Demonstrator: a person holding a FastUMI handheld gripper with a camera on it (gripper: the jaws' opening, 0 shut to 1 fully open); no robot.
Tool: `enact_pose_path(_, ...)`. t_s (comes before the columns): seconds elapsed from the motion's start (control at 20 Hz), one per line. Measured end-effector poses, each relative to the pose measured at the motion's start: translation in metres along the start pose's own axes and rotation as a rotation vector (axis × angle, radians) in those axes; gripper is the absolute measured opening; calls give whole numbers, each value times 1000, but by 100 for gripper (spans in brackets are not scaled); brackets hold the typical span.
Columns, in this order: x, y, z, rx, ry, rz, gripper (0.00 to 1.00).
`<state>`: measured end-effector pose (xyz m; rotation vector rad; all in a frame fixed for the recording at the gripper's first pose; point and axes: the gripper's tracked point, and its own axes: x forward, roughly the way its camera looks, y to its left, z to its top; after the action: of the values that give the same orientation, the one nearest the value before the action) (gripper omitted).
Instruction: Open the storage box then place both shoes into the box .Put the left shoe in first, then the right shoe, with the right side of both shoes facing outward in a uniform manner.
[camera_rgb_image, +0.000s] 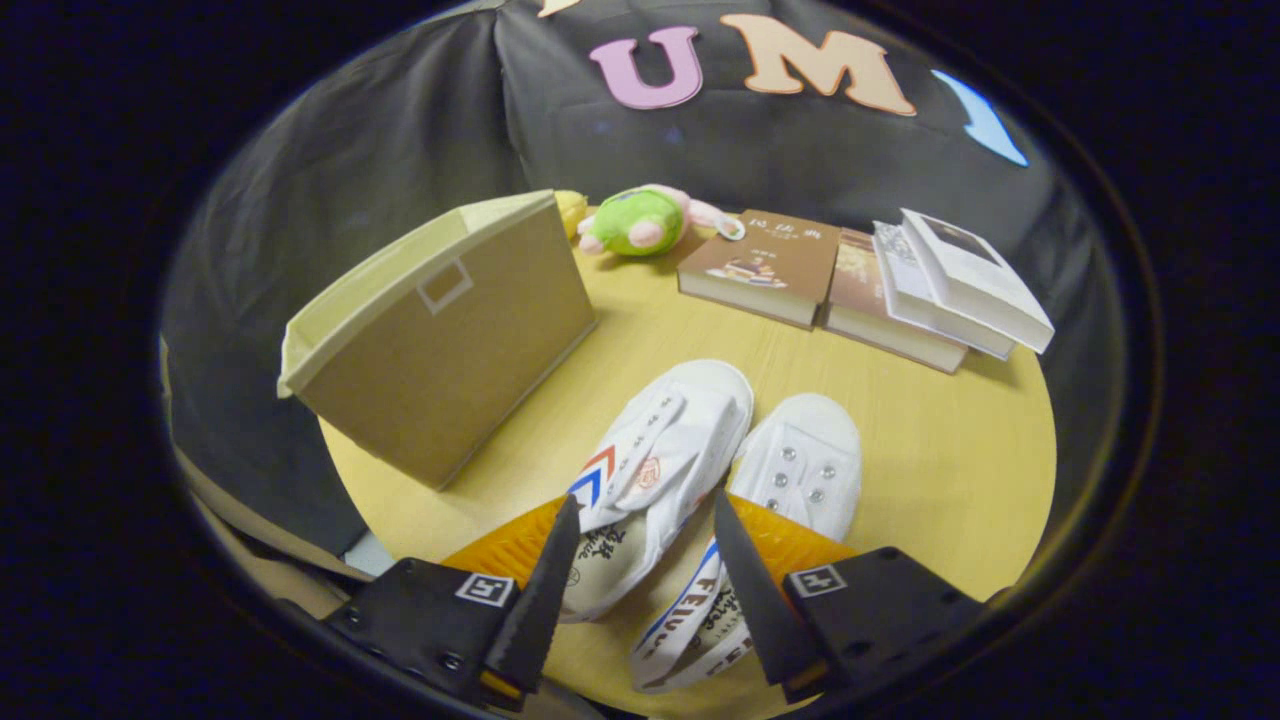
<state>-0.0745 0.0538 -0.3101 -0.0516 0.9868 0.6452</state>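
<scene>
The tongs (640, 545) stand wide over the heel of the left shoe (660, 470), fingers straddling it, contact unclear. The right shoe (800, 480) lies just beside it. The box (440, 340) sits open on the counter (960, 470), beyond the fingers.

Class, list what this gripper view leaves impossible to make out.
- Storage box: inside hidden by its own near wall.
- Left shoe's heel: covered by a finger of the open hand-held gripper.
- Right shoe: partly behind the other finger.
- Book titles: too small.
</scene>
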Motion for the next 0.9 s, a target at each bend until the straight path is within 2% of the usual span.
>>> enact_pose_path(0.1, 1, -2, -4, -46, 30, 7, 72)
enact_pose_path(0.4, 19, -11, -11, -79, 141, -43, 45)
enact_pose_path(0.6, 20, -12, -13, -137, 209, -115, 45)
enact_pose_path(0.8, 18, -20, -14, -201, 239, -216, 34)
enact_pose_path(0.9, 18, -21, -11, -179, 226, -256, 15)
